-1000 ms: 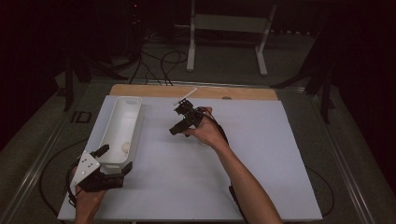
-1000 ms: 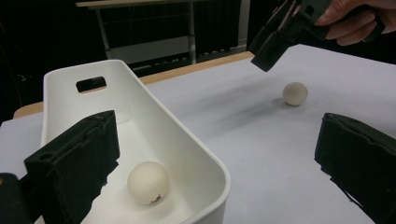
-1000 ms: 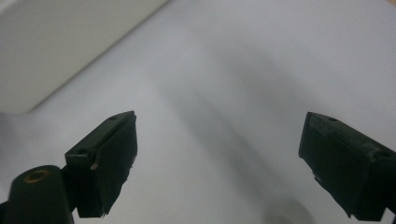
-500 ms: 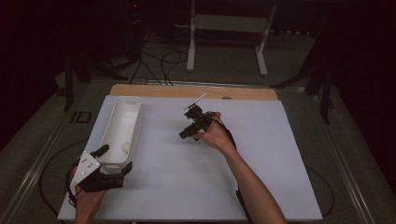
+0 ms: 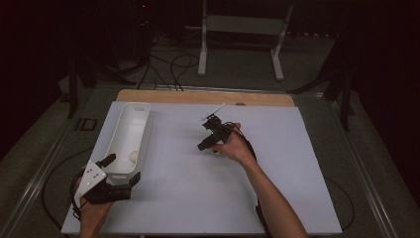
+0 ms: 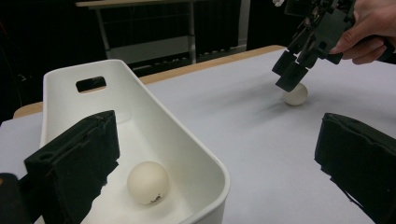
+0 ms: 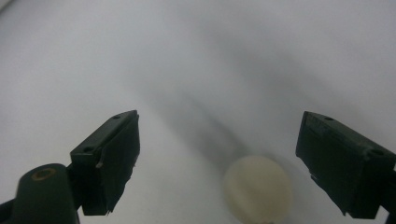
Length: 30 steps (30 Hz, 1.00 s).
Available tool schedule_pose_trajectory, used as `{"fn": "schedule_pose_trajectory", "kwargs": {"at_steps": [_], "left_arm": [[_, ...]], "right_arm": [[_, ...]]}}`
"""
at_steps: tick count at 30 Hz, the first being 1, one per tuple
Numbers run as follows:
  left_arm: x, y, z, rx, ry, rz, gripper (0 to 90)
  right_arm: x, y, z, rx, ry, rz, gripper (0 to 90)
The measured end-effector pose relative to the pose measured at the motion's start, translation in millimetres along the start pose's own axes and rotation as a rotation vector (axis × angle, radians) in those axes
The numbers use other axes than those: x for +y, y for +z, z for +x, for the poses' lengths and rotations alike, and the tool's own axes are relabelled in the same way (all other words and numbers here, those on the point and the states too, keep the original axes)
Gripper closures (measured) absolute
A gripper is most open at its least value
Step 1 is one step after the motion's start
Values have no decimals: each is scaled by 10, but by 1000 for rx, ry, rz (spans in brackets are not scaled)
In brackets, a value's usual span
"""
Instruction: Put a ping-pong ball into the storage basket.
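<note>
We are seeing the ball (image 7: 258,189) lying on the desk (image 5: 297,198) between the right gripper (image 7: 219,163) fingers (image 7: 109,163), nearer the right-hand one, untouched; the fingers are standing spread, just narrowing

In the right gripper view the ball (image 7: 257,189) looks blurred, its bottom cut off.

white bin (image 6: 140,116), cream-white balls (image 6: 148,182) (image 7: 258,190), black tool (image 7: 224,163), plain white table (image 5: 198,188) with a tan wooden edge.
</note>
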<state>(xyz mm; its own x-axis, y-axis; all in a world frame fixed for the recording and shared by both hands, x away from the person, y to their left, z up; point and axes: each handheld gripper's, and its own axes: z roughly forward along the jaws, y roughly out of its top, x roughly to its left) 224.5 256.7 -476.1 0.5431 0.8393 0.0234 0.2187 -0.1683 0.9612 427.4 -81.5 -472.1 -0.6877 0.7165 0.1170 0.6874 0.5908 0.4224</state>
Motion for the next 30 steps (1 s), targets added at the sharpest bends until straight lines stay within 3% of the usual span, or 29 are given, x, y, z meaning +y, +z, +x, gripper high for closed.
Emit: {"fn": "schedule_pose_trajectory", "kwargs": {"at_steps": [17, 30], "left_arm": [[1, 1, -4, 0, 2, 2, 6], [1, 3, -7, 0, 2, 2, 6]], "right_arm": [[-115, 7, -75, -27, 9, 39, 159], [-173, 54, -133, -41, 21, 90, 246]]}}
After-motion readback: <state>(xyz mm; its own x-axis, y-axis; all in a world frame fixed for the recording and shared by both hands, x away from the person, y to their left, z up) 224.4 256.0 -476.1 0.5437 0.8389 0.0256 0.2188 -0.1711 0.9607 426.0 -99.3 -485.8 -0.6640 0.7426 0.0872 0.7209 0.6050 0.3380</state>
